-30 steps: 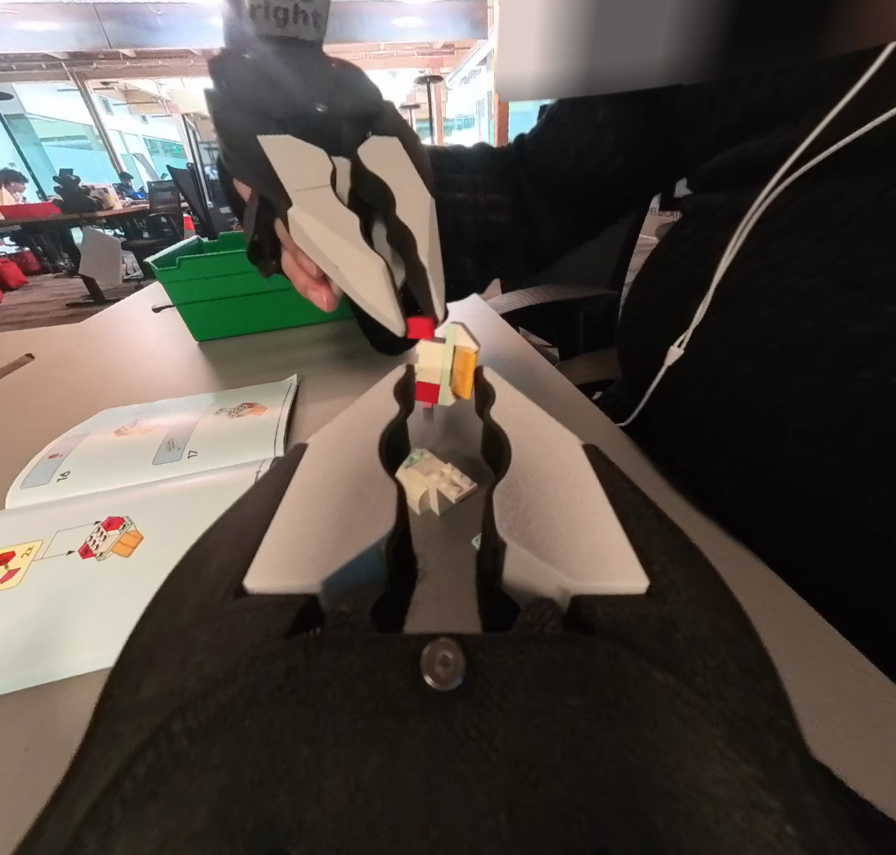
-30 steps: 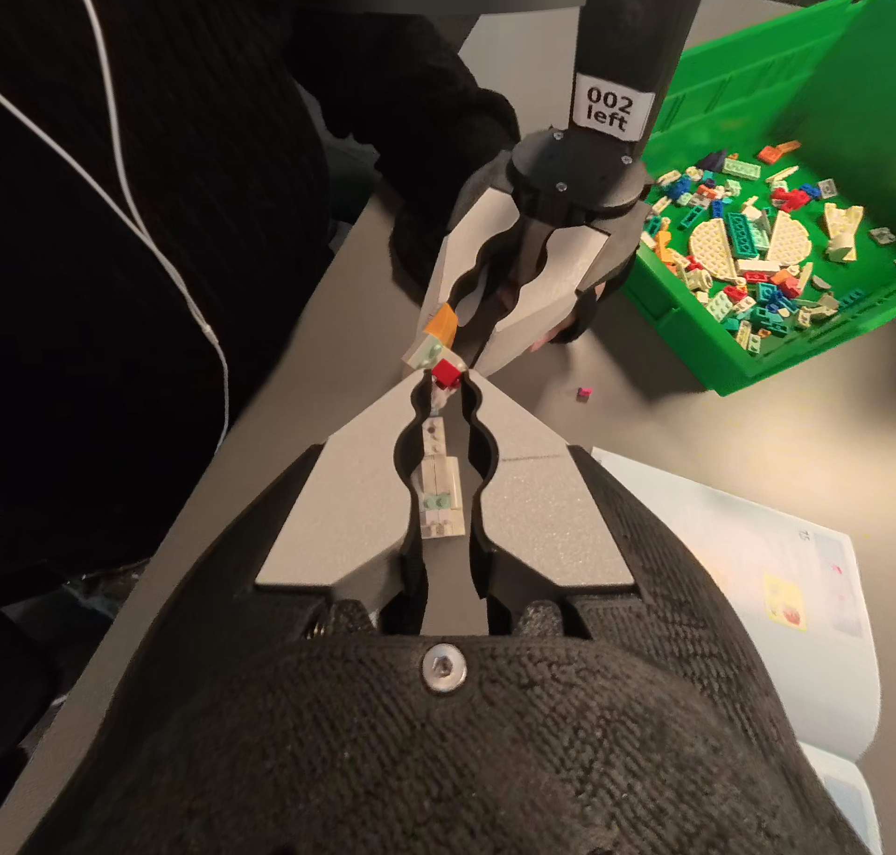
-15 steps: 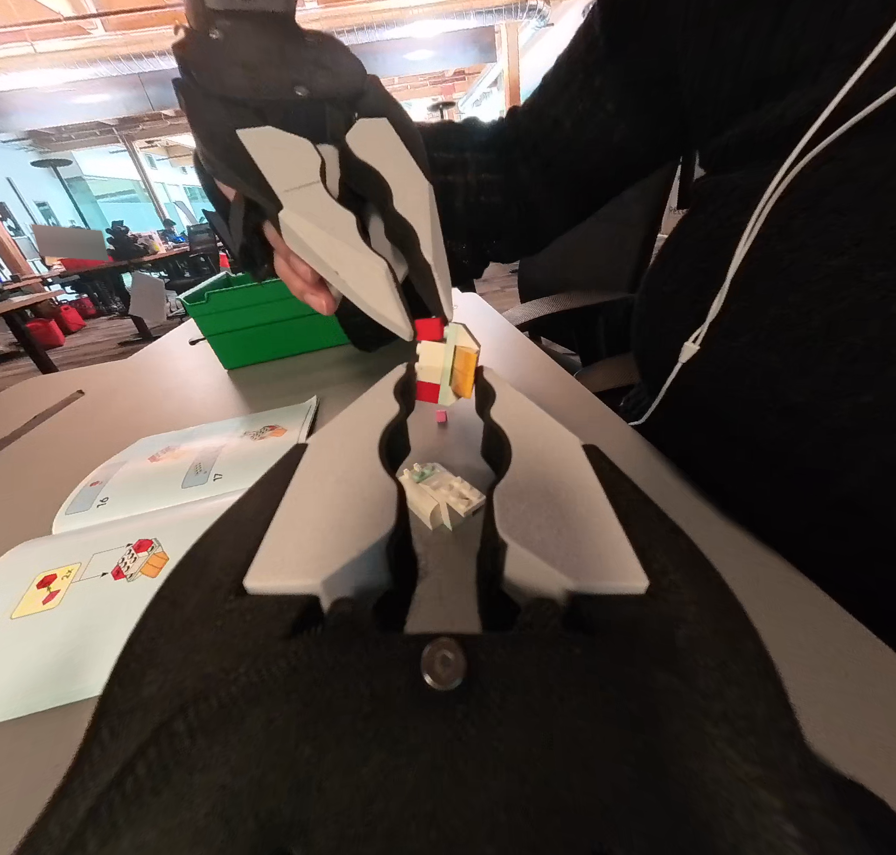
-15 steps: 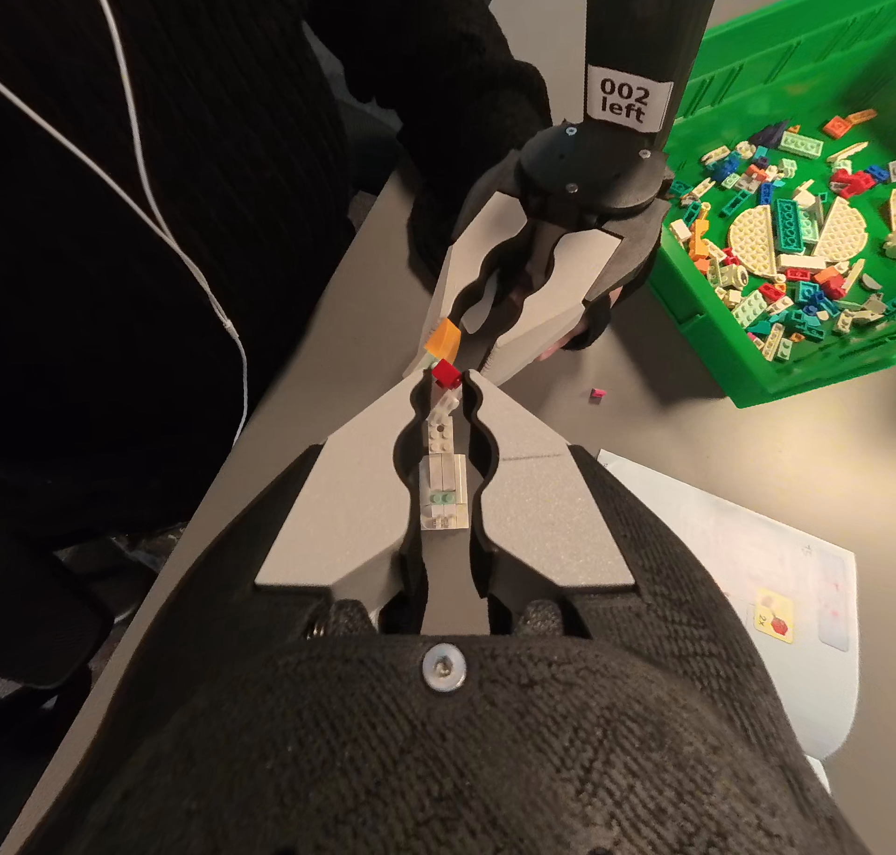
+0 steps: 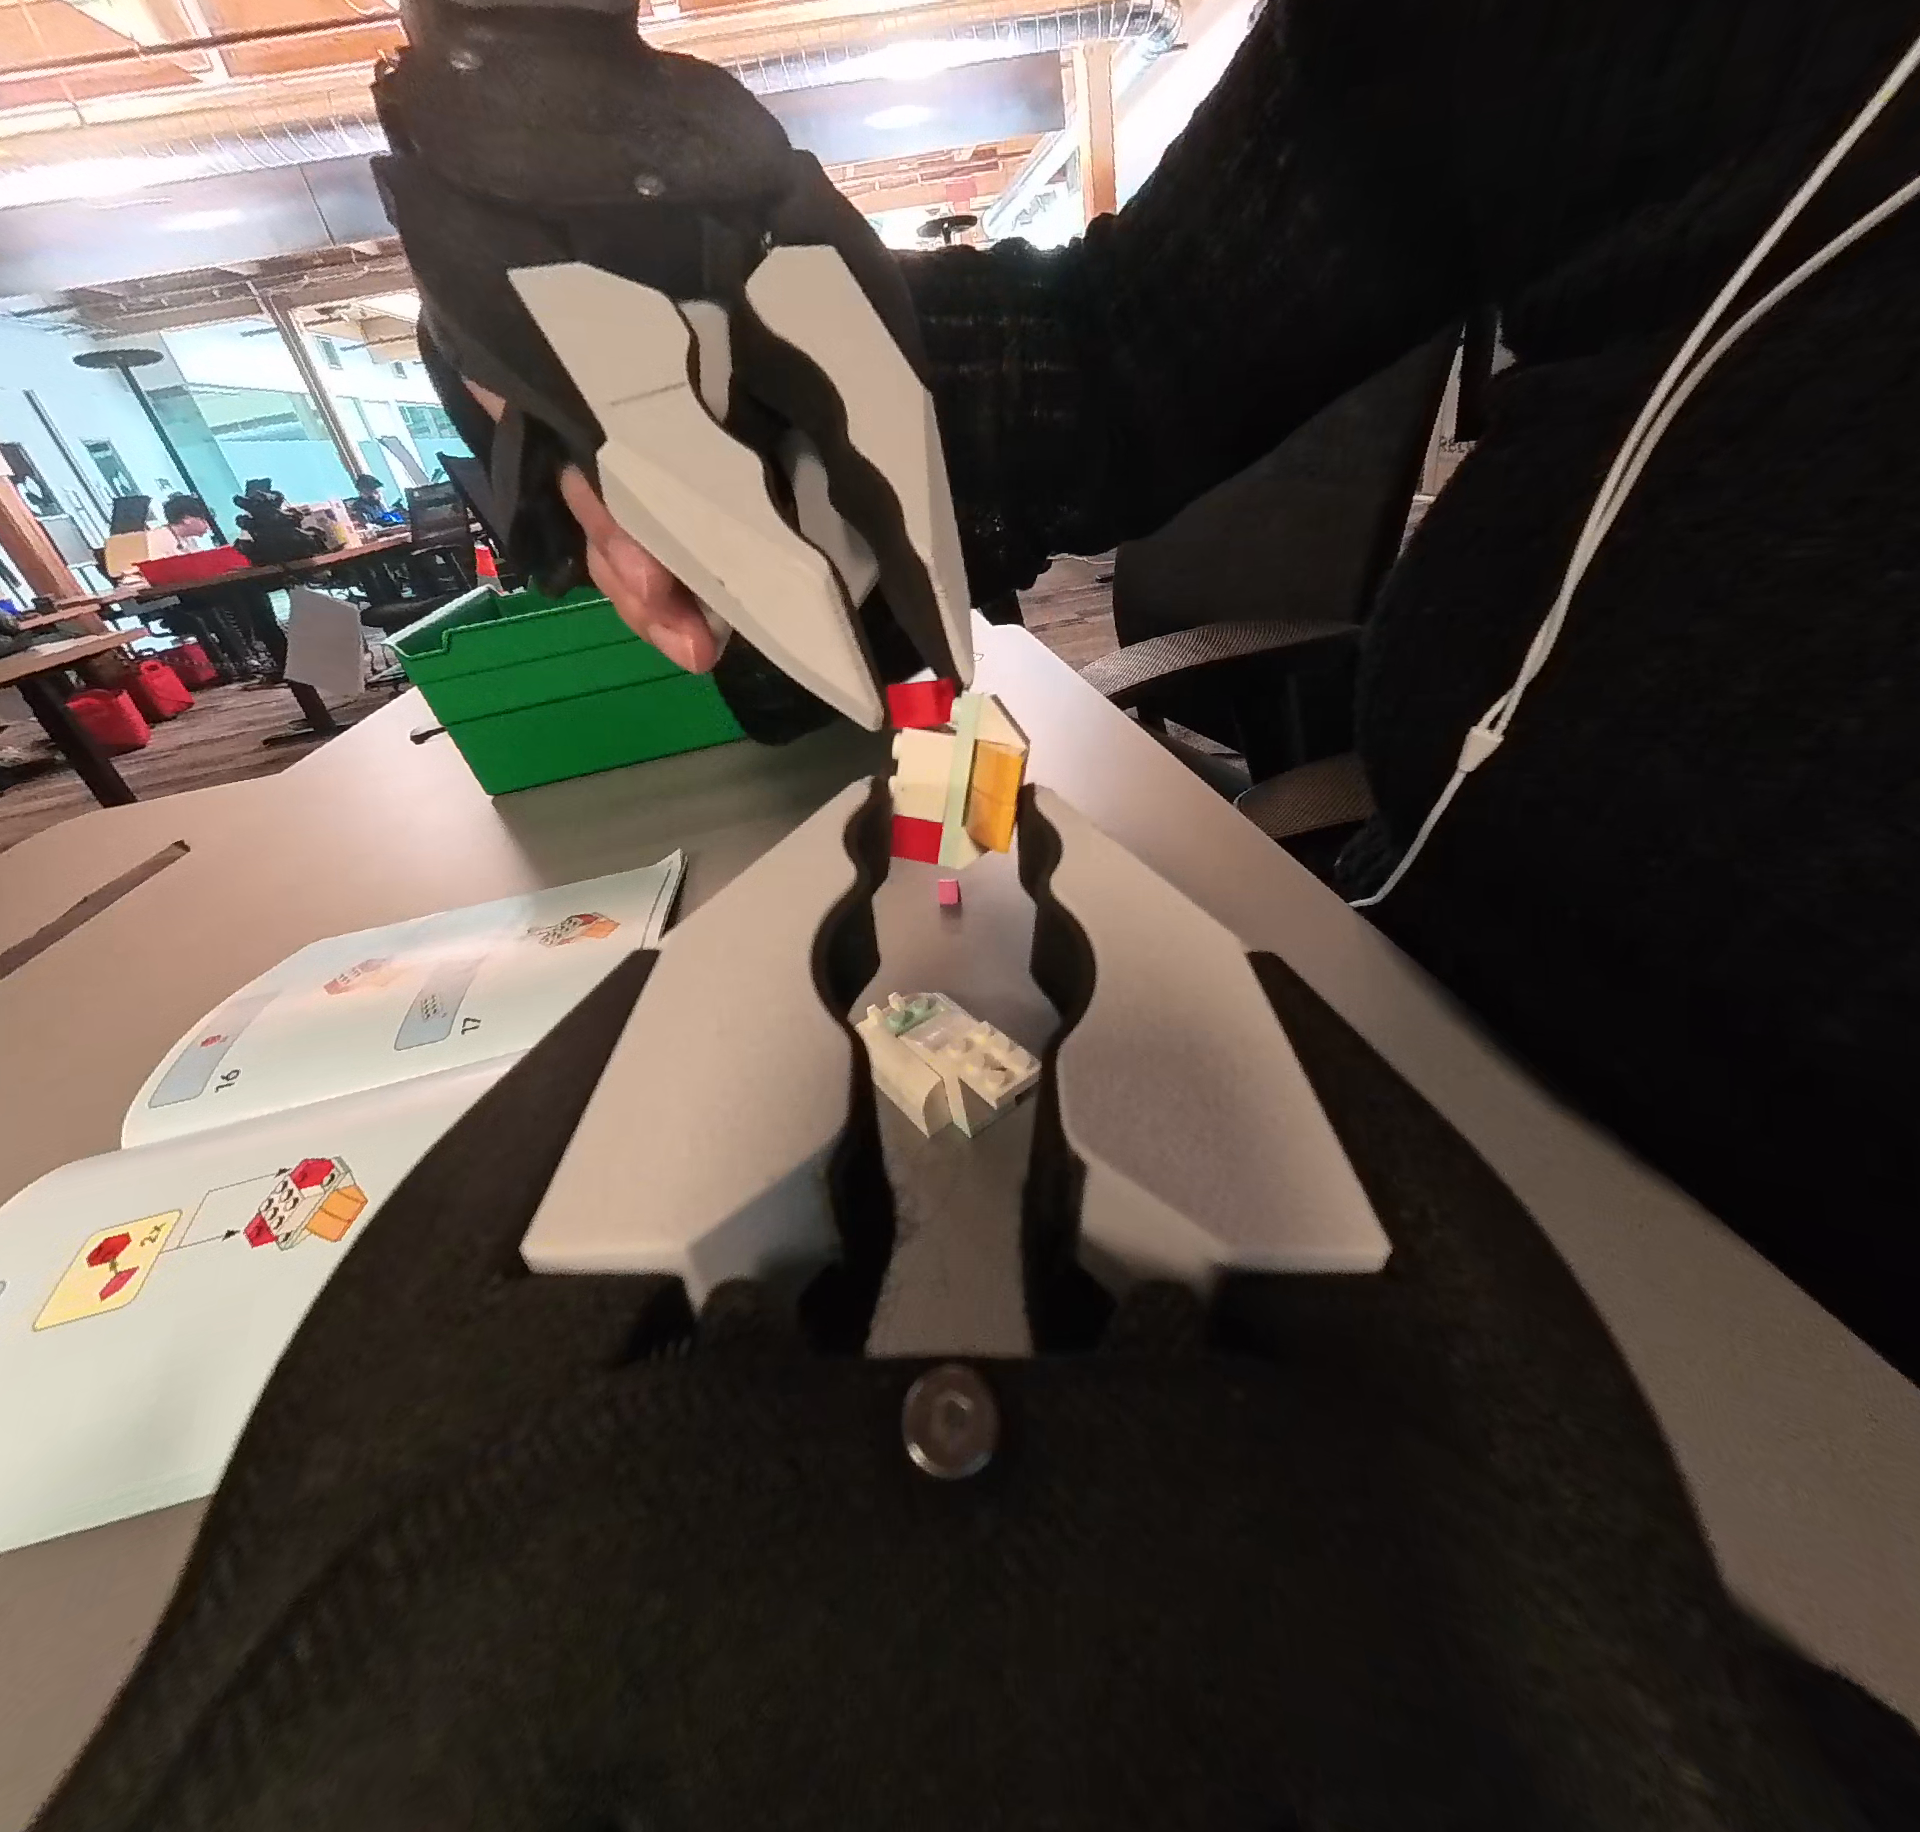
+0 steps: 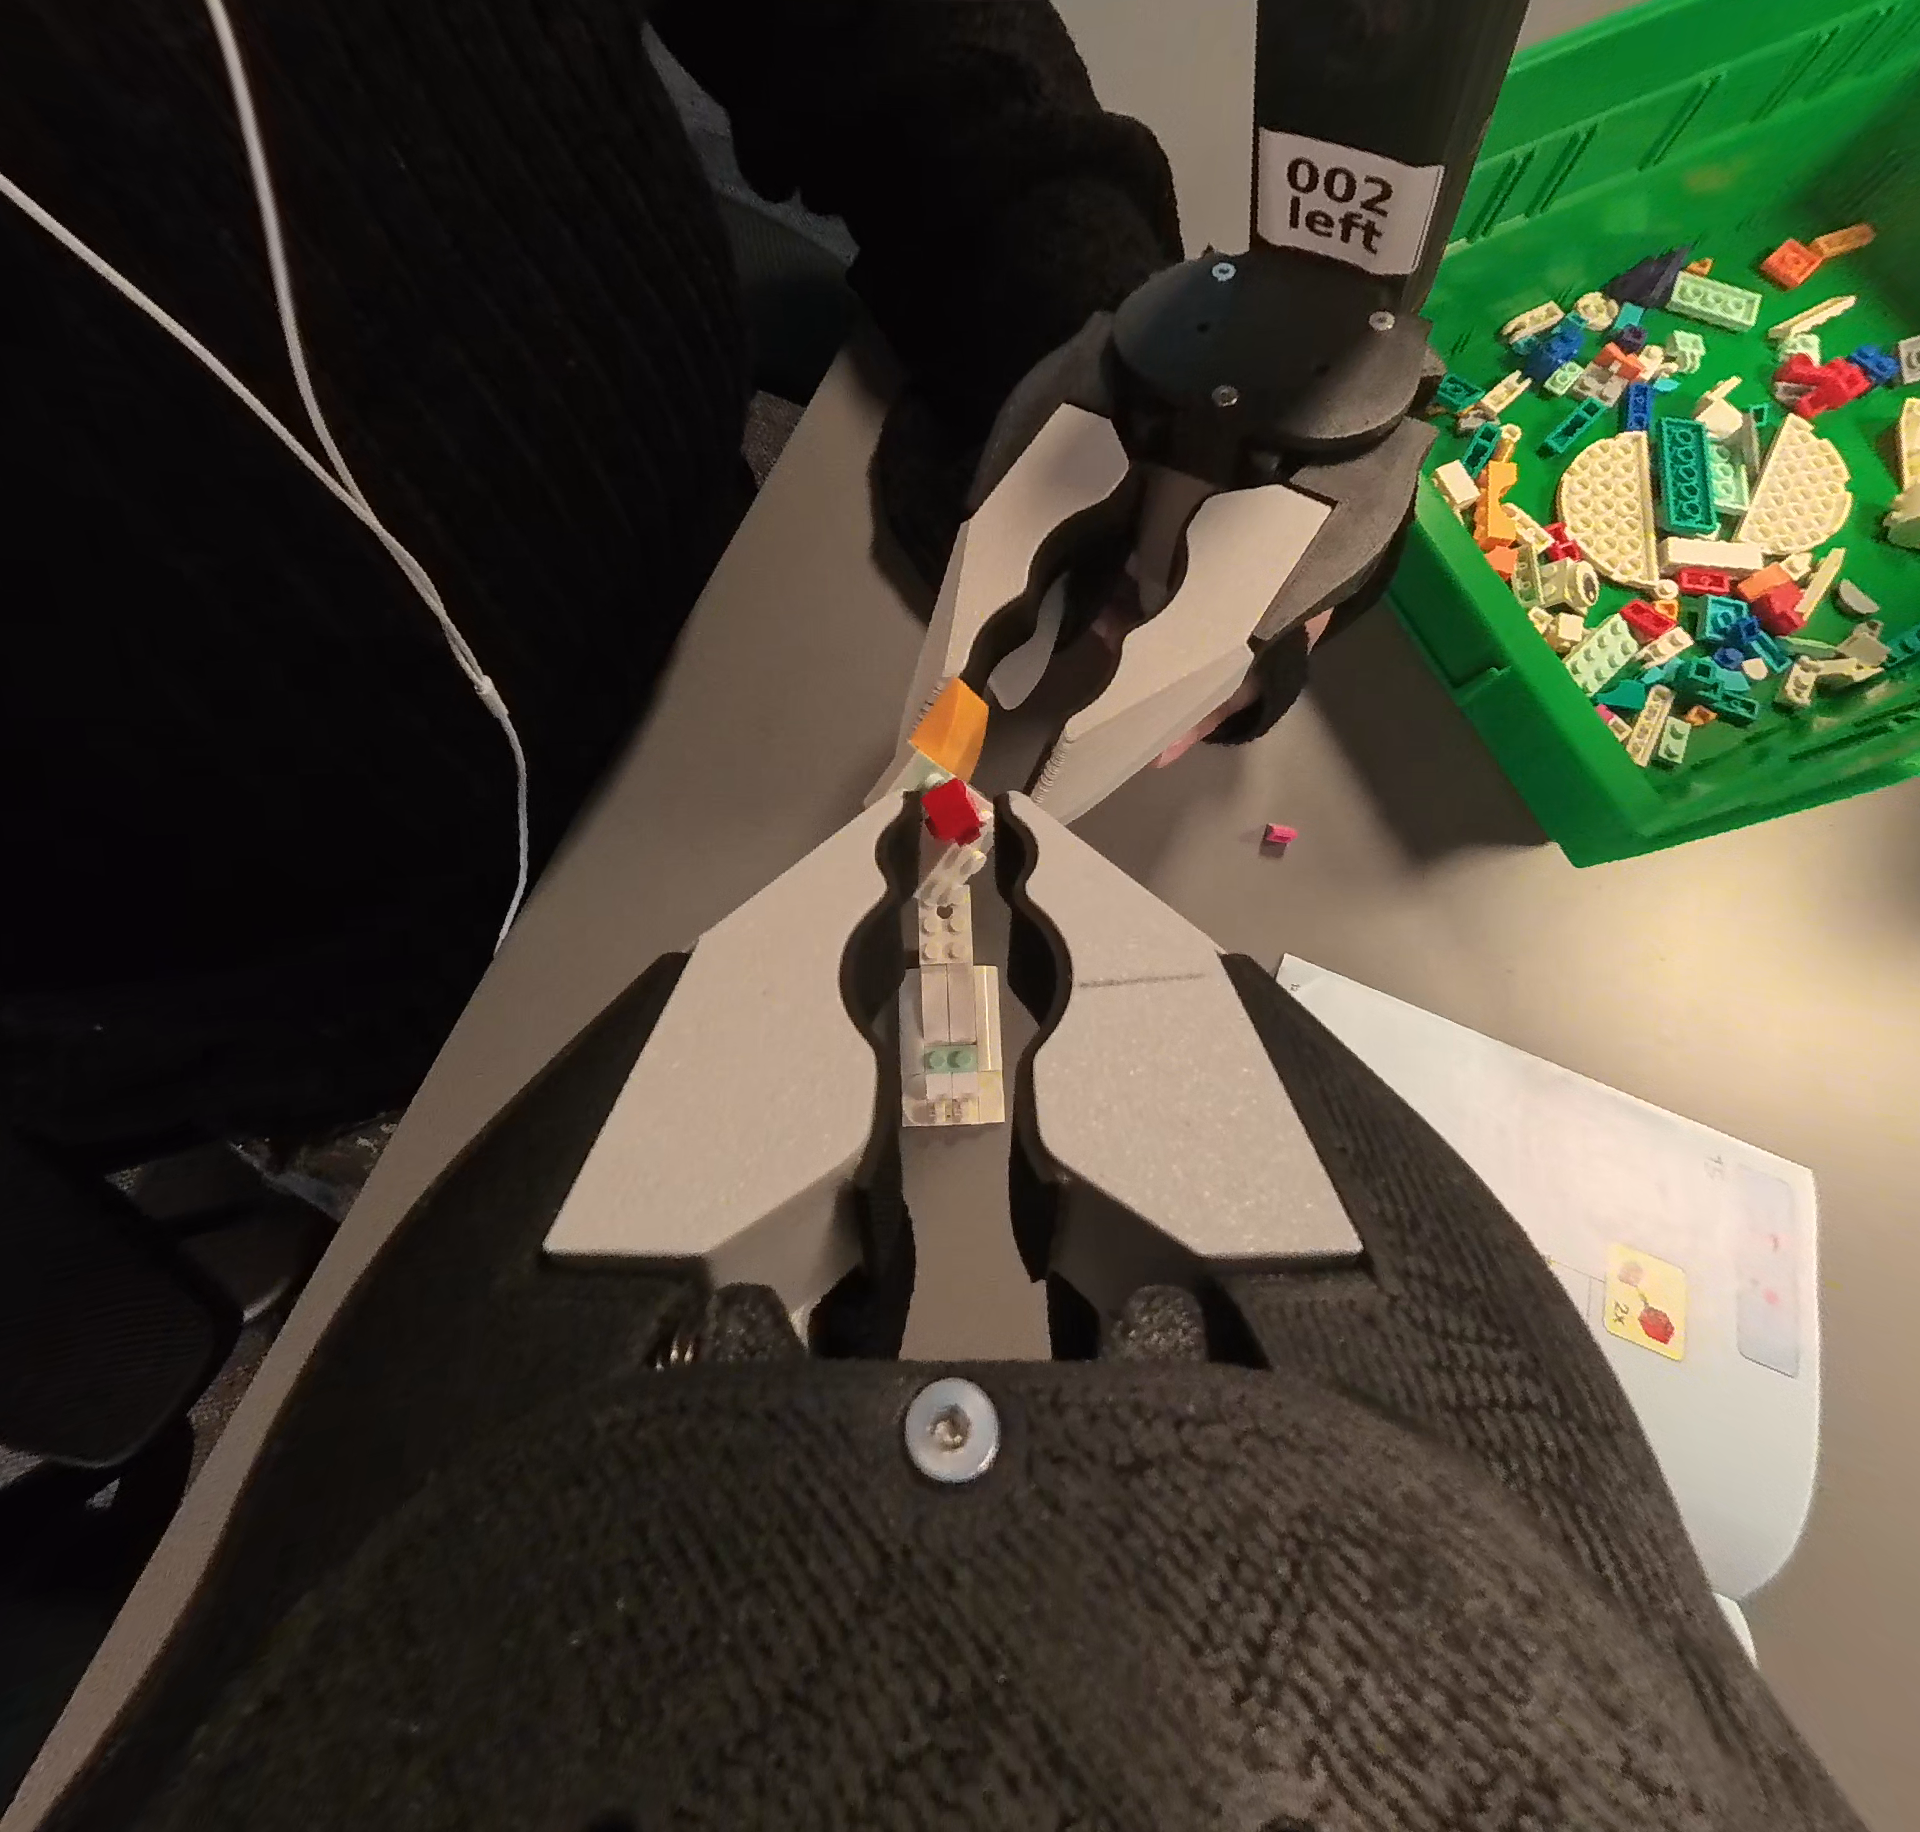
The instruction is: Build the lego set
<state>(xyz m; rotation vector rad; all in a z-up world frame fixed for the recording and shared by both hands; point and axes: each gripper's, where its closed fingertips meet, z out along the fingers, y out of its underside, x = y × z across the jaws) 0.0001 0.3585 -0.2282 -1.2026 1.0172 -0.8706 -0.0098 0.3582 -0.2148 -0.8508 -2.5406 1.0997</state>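
My left gripper [image 5: 956, 795] is shut on a small lego assembly [image 5: 961, 790] of cream, pale green, orange and red parts and holds it above the table. My right gripper [image 6: 948, 811] is shut on a small red brick [image 6: 954, 808] and holds it against the top end of that assembly. In the left wrist view the right gripper [image 5: 923, 702] comes down from above with the red brick [image 5: 920, 704] between its tips. In the right wrist view the left gripper [image 6: 997, 754] shows with the orange part [image 6: 951, 728] at its tips.
A white lego sub-build [image 5: 945, 1060] lies on the grey table [image 6: 1195, 899] below the grippers. A tiny pink piece [image 6: 1280, 835] lies beside it. A green bin [image 6: 1662, 722] of several loose bricks stands farther off. An open instruction booklet [image 5: 312, 1107] lies nearby. The person sits at the table edge. Both grippers' tips are close together, under 4 cm apart. The tiny pink piece [image 6: 1280, 835] is about equally far from each gripper, around 15 cm.
Both grippers have stayed together with the red brick at the top of the assembly. The hands have lifted and tilted slightly, so the bin and booklet shift in view.
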